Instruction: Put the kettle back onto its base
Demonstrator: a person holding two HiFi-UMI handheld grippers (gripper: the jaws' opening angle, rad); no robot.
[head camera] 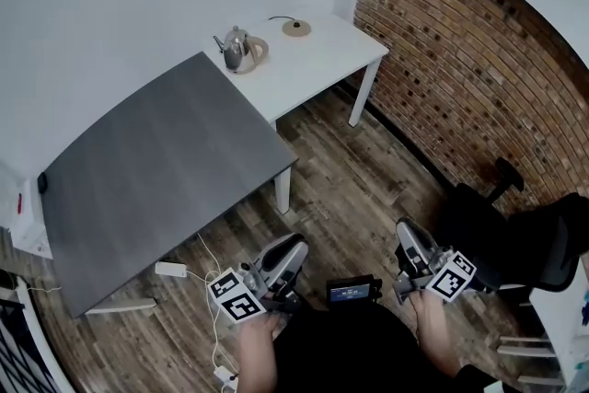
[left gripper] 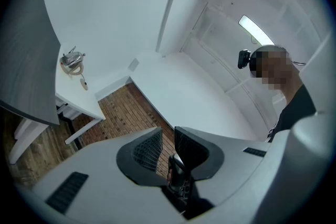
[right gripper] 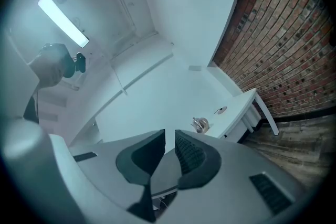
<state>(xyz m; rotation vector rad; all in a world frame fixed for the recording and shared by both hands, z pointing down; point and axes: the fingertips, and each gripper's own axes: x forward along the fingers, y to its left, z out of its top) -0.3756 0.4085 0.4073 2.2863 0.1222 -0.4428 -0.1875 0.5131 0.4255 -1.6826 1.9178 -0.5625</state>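
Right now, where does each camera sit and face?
Head view: on the person's head, steeply down at the white table; left gripper and right gripper, hand-held, show.
Left gripper view: on that gripper, aimed up at wall and ceiling; its jaws and the person's head show.
Right gripper view: likewise, plus brick wall.
All three share the silver metal kettle and round beige base.
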